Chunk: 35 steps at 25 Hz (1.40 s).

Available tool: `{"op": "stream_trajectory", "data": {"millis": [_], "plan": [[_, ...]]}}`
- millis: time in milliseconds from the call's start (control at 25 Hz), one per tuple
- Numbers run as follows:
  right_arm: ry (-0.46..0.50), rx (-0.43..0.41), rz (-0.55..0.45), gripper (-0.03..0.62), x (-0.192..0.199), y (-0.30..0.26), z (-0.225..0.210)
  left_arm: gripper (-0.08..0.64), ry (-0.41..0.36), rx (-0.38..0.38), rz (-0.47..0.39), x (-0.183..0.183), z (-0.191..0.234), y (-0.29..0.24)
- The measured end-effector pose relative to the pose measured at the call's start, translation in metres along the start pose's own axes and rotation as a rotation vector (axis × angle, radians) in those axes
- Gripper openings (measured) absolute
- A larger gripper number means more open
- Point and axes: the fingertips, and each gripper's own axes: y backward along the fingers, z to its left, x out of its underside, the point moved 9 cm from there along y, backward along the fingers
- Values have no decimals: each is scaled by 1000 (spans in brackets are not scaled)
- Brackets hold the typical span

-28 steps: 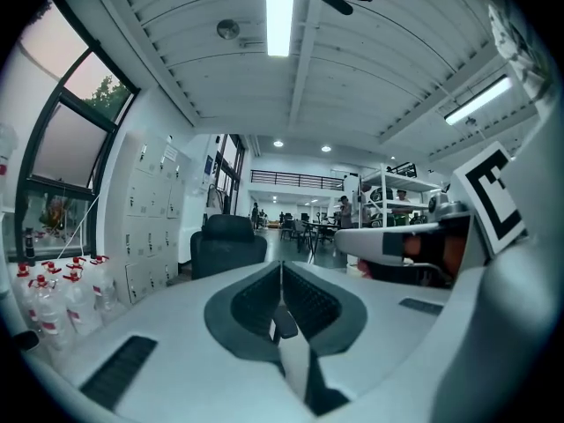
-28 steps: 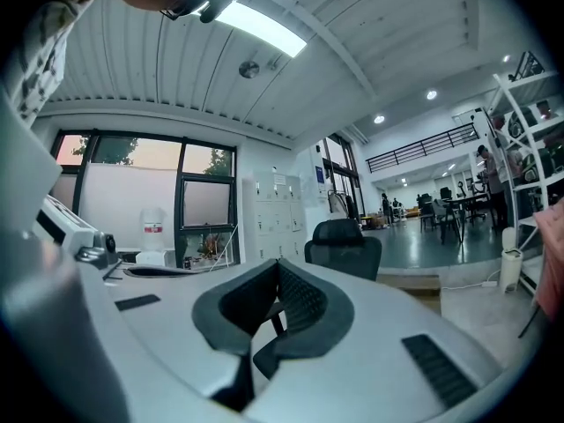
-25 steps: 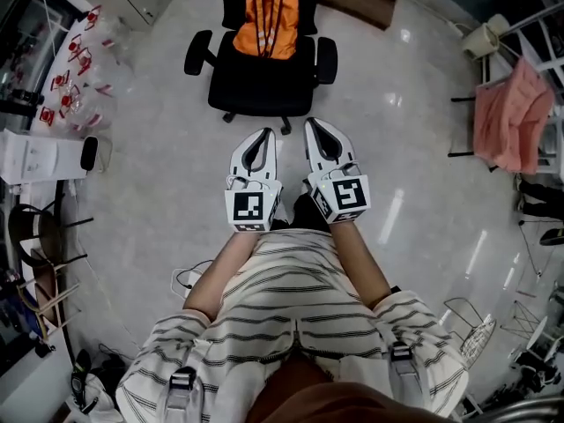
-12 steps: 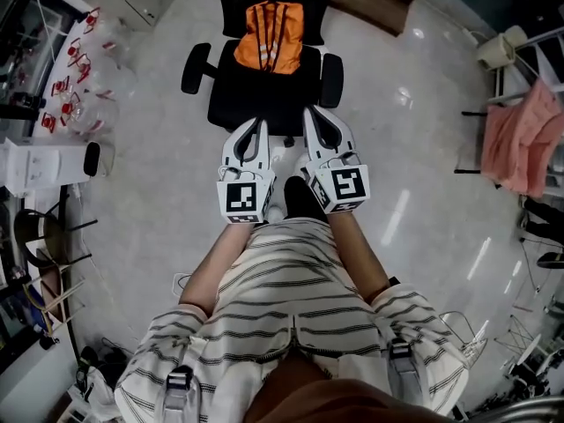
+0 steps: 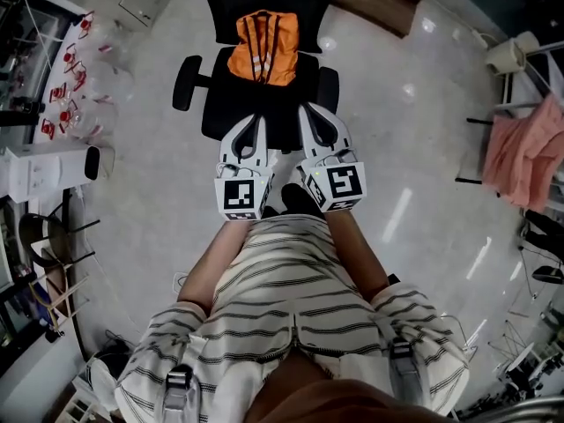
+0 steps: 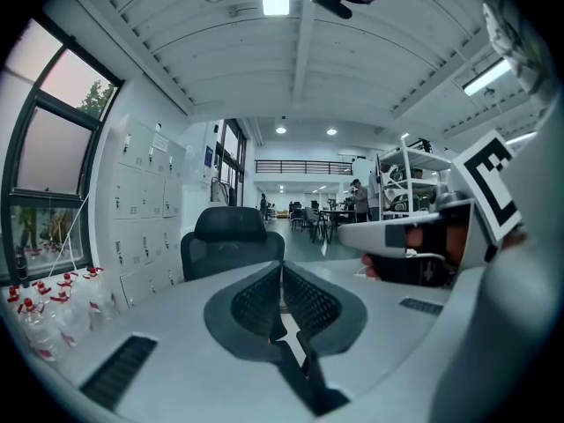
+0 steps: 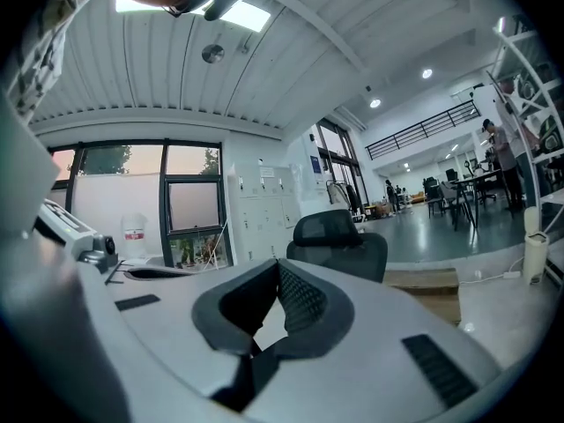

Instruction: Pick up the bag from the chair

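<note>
An orange bag (image 5: pixel 263 47) with pale stripes lies on the seat of a black office chair (image 5: pixel 231 104), against its backrest. In the head view my left gripper (image 5: pixel 250 123) and right gripper (image 5: pixel 310 113) are held side by side over the seat's front edge, short of the bag. Both are shut, tips meeting, with nothing between them. The left gripper view looks along my left gripper (image 6: pixel 282 268) at the chair backrest (image 6: pixel 231 227). The right gripper view looks along my right gripper (image 7: pixel 278 268) at the chair (image 7: pixel 339 241). The bag is hidden in both gripper views.
A table at the left carries red-capped bottles (image 5: pixel 70 69) and a white box (image 5: pixel 40 161). At the right, a pink cloth (image 5: pixel 520 152) hangs on a rack. A wooden box (image 5: pixel 374 3) sits behind the chair, with a white bin (image 5: pixel 509 55) beyond. Cables (image 5: pixel 181 280) lie on the floor.
The person has stepped toward the chair. Both grippers, earlier over bare floor in front of it, now reach over the seat's front edge. Both stayed shut.
</note>
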Motion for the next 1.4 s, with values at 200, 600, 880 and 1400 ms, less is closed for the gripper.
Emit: {"op": "stream_trajectory", "data": {"millis": [200,600,880,1400], "plan": [[3,-22,16,18,3,-15,-22,26,24,-11,21,6,-2,-30],[-25,-13,46,18,10,-34,-34,26,24,-12,53,8,10,-51],[-11,16,64,18,13,-54,-29,26,36,7,73,13,34,-69],[-29,90,129,18,33,-113,-21,26,22,56,126,33,94,-126]]}}
